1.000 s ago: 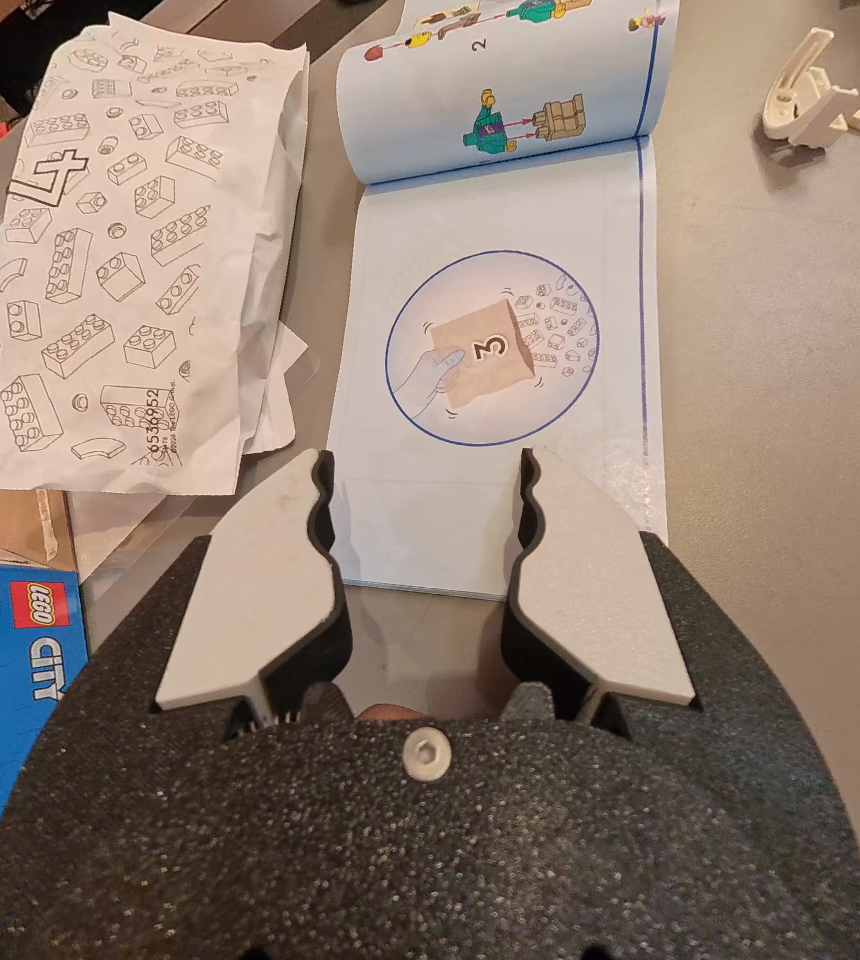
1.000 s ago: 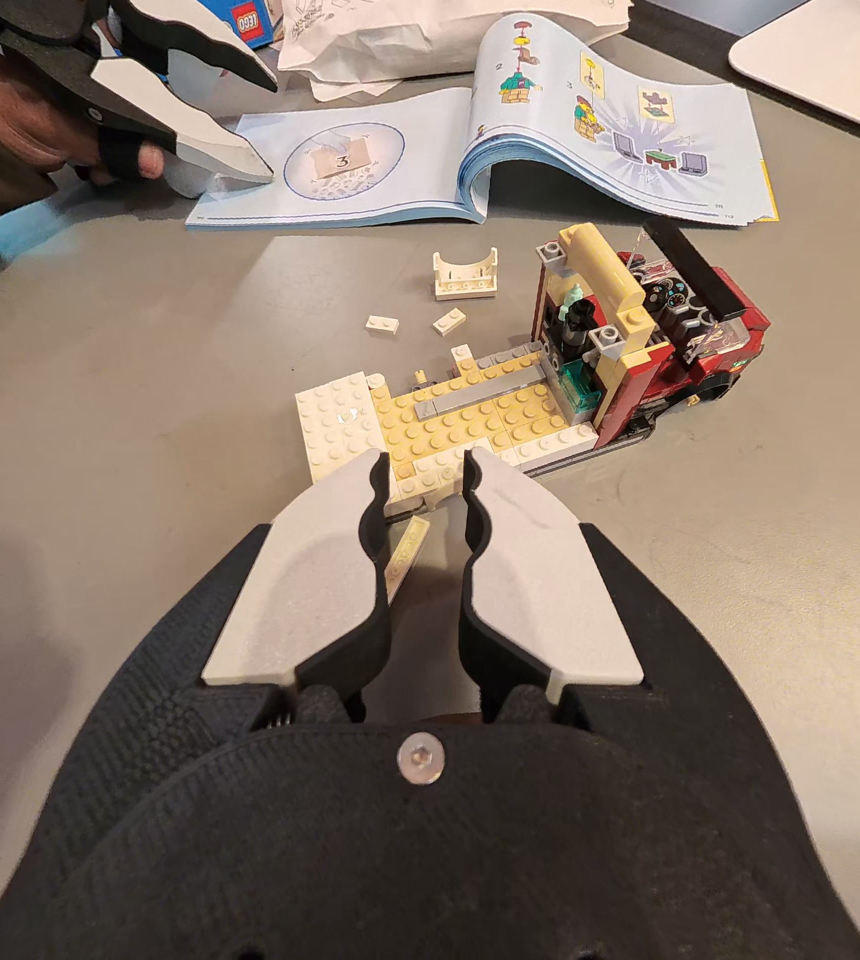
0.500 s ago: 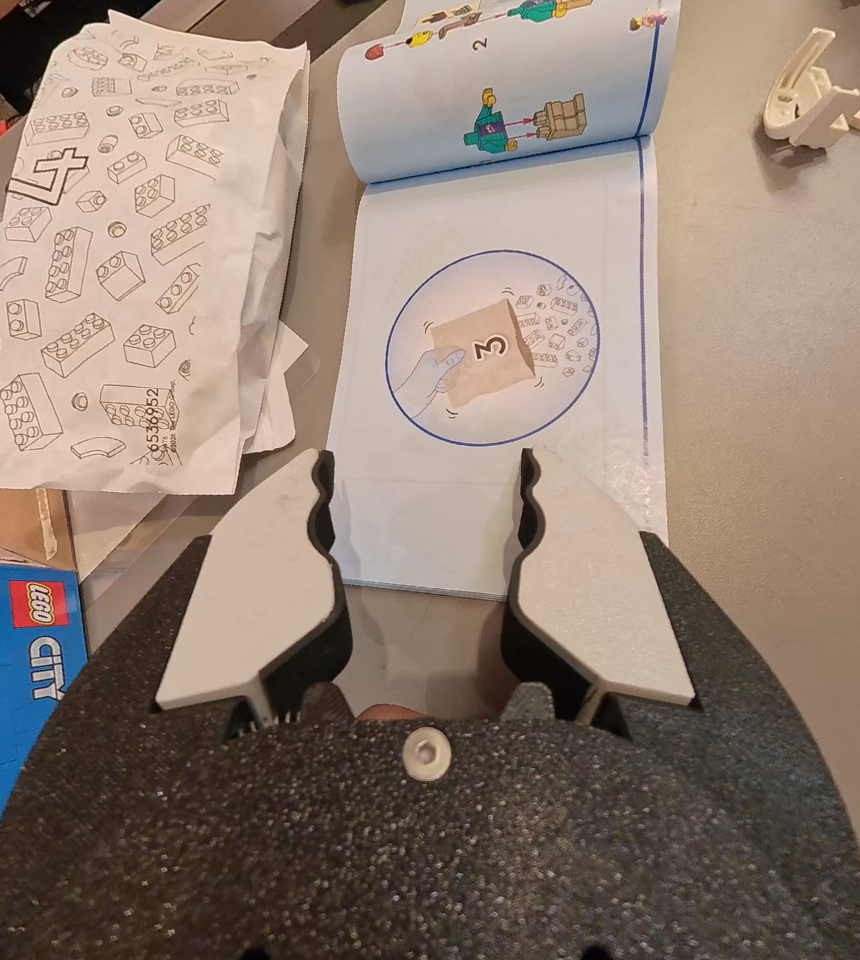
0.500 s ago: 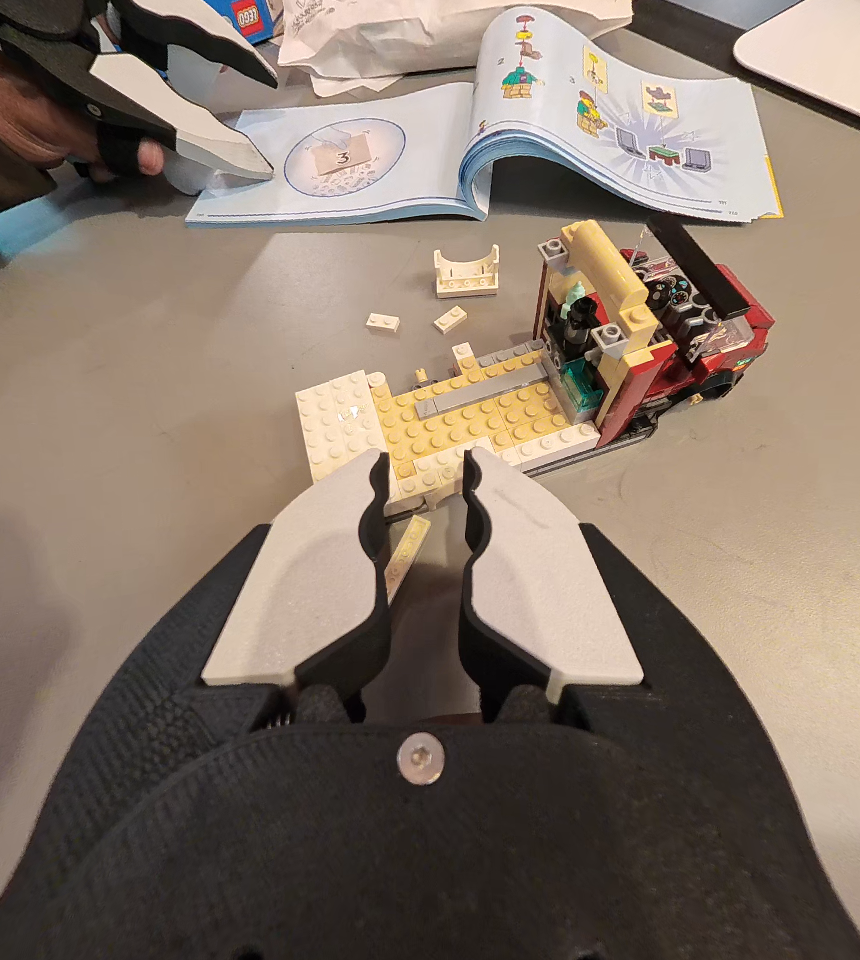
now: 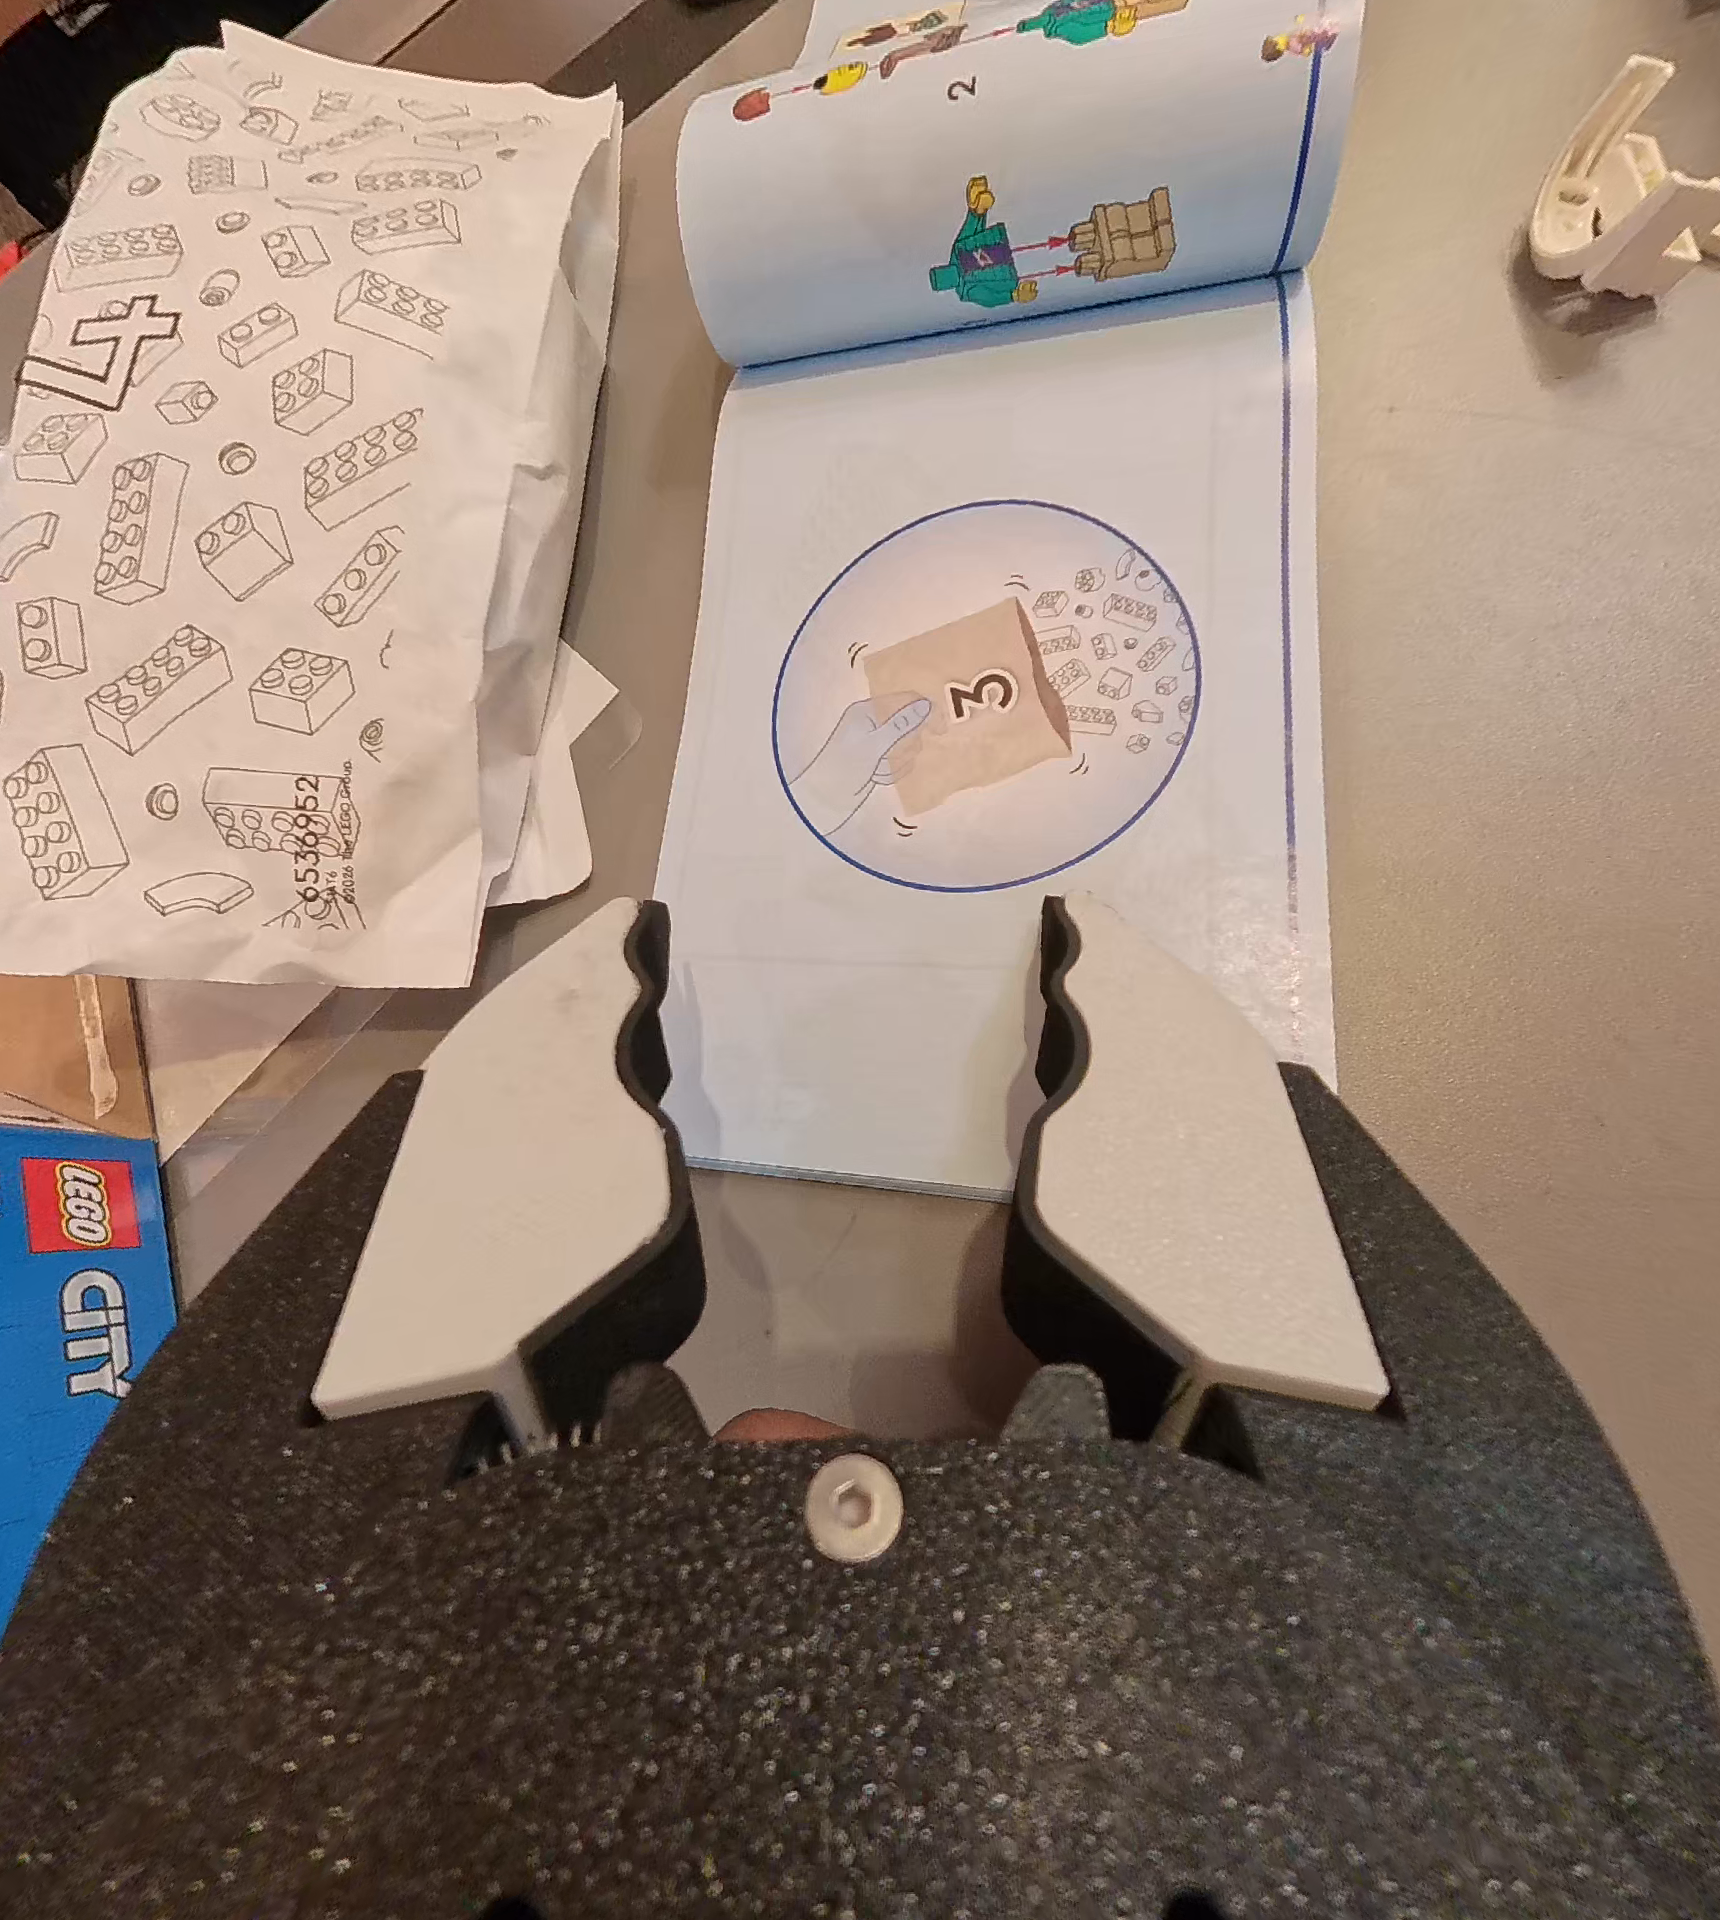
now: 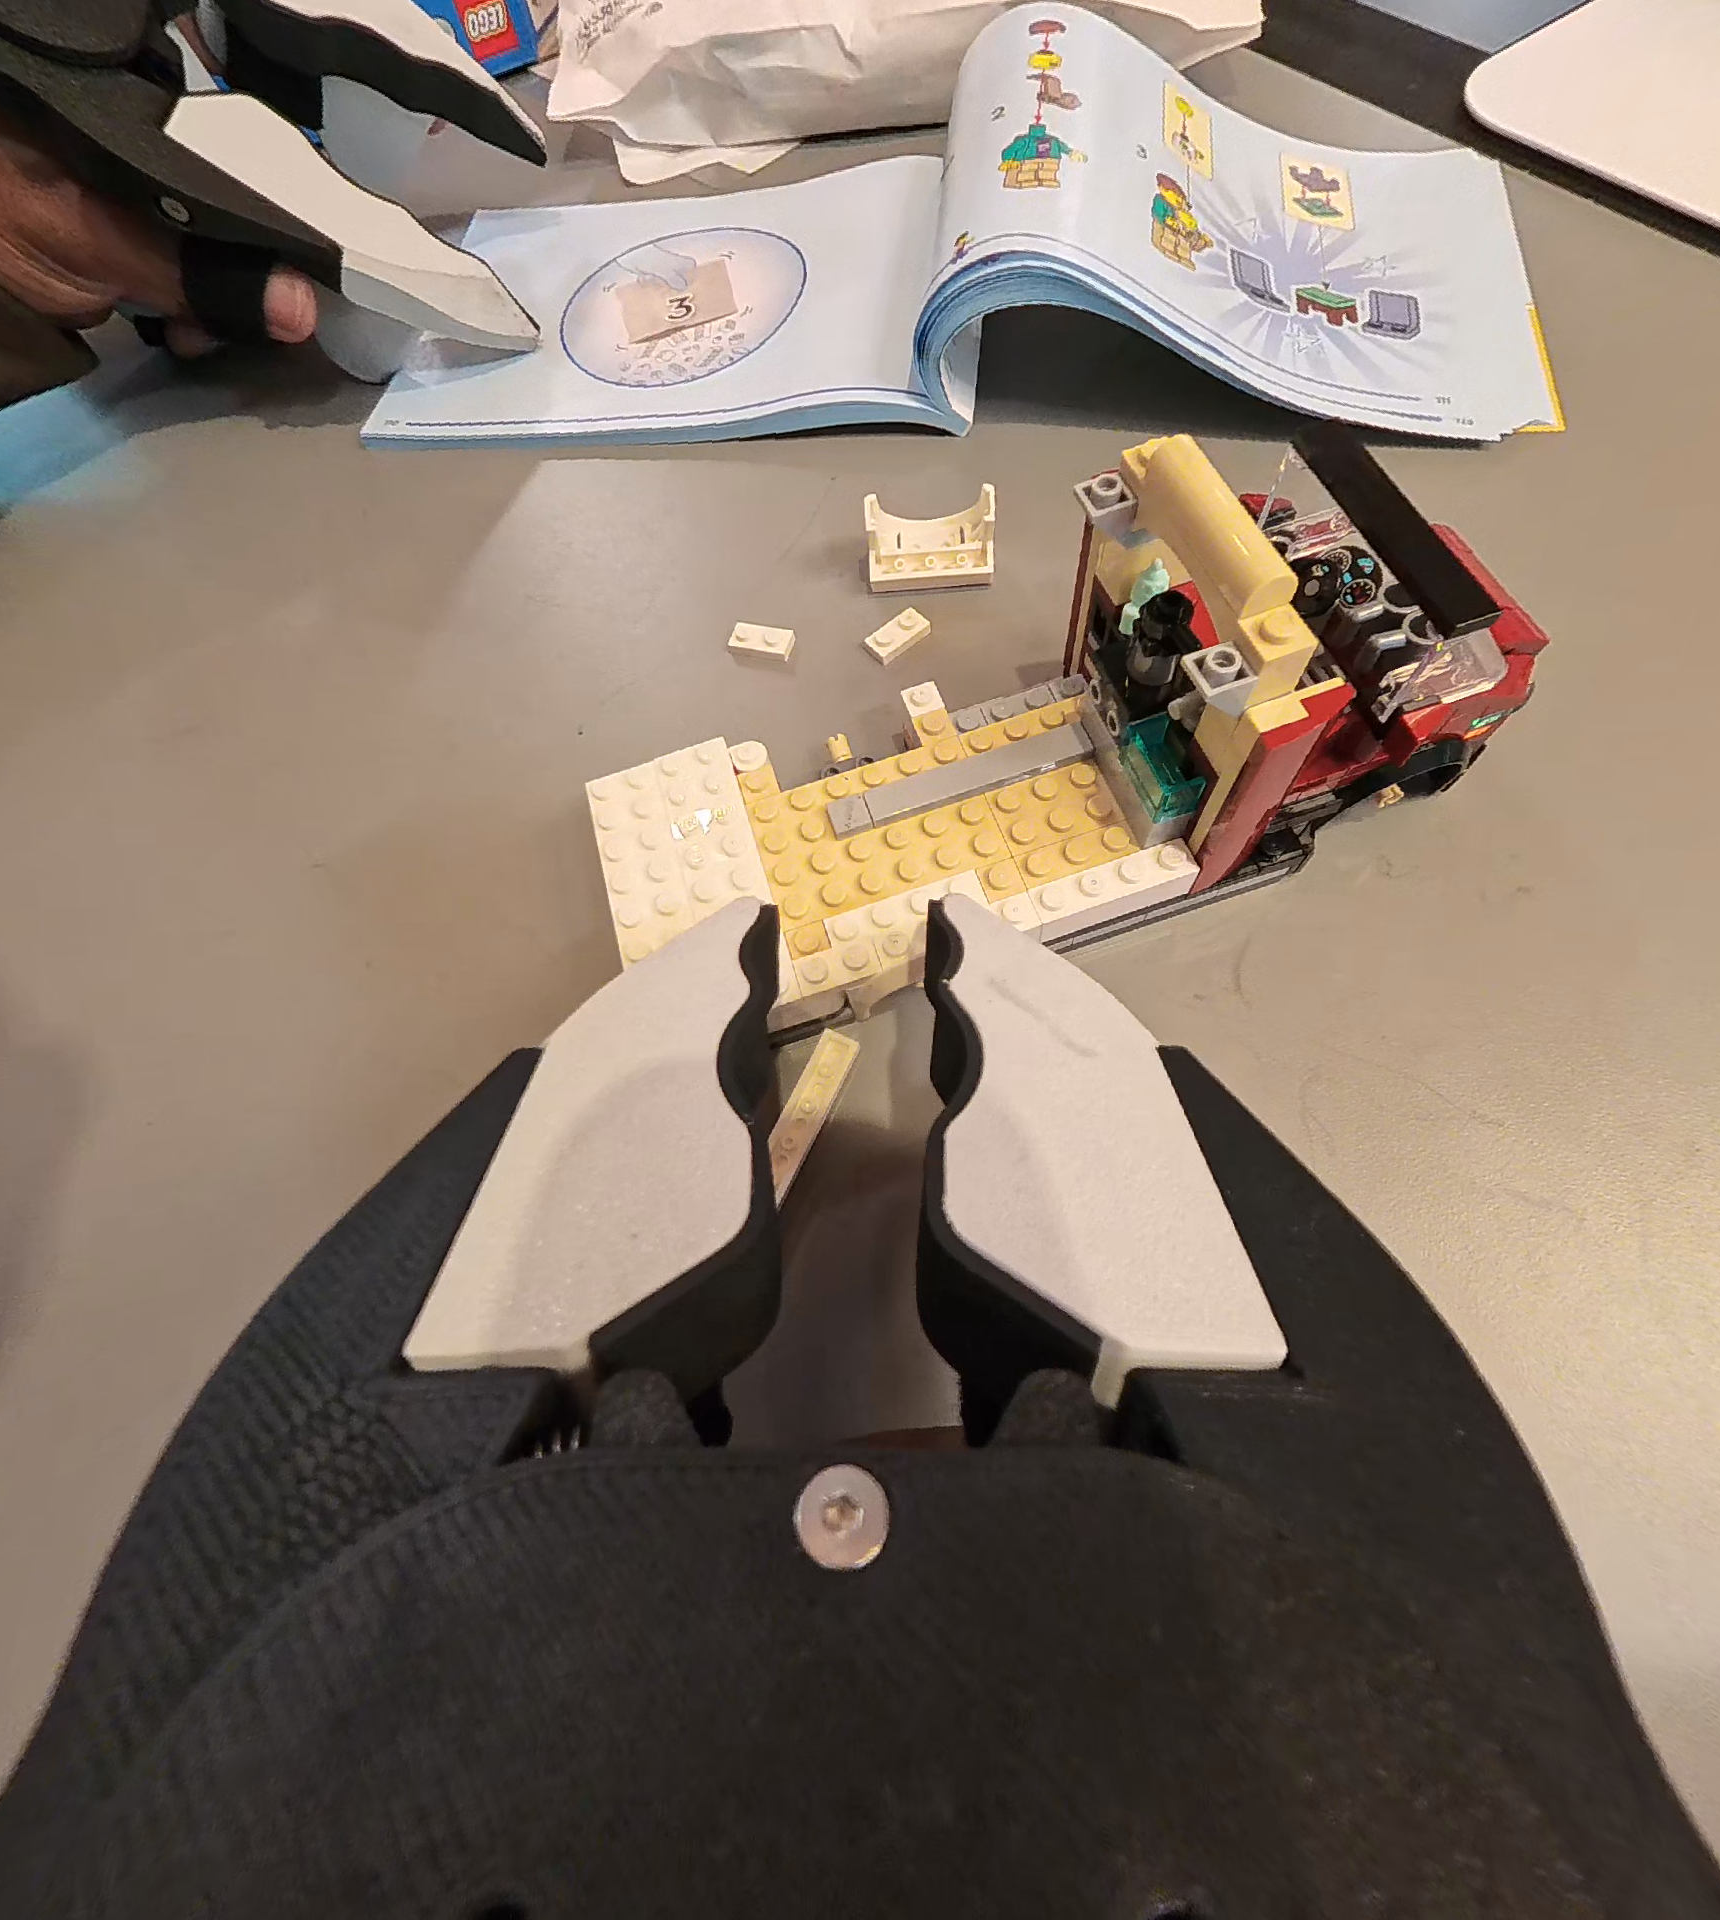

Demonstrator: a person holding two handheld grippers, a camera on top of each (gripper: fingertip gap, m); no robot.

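Observation:
My left gripper (image 5: 851, 914) is open and empty, with its fingertips over the near end of an open light-blue instruction booklet (image 5: 991, 436). In the right wrist view the left gripper (image 6: 529, 244) has its lower fingertip (image 6: 492, 312) at the booklet's left page (image 6: 814, 343). My right gripper (image 6: 851, 914) is open, with its tips at the near edge of a tan and white studded base (image 6: 939, 831) joined to a dark red brick truck (image 6: 1355, 665). A thin cream plate (image 6: 820, 1091) lies on the table between the fingers, next to the left finger; the right pad stands clear of it.
A white printed paper bag (image 5: 243, 540) and a blue box (image 5: 4, 1351) lie left of the booklet. Loose white pieces (image 6: 929, 540) and two small plates (image 6: 762, 639) lie between booklet and truck. A white tray (image 6: 1666, 125) is far right. A person's hand (image 6: 56, 260) holds the left gripper. Left tips to right tips: about 30 cm.
Nothing has visibly moved apart from a very slight shift of the right wrist view. Both grippers keep the same opening.

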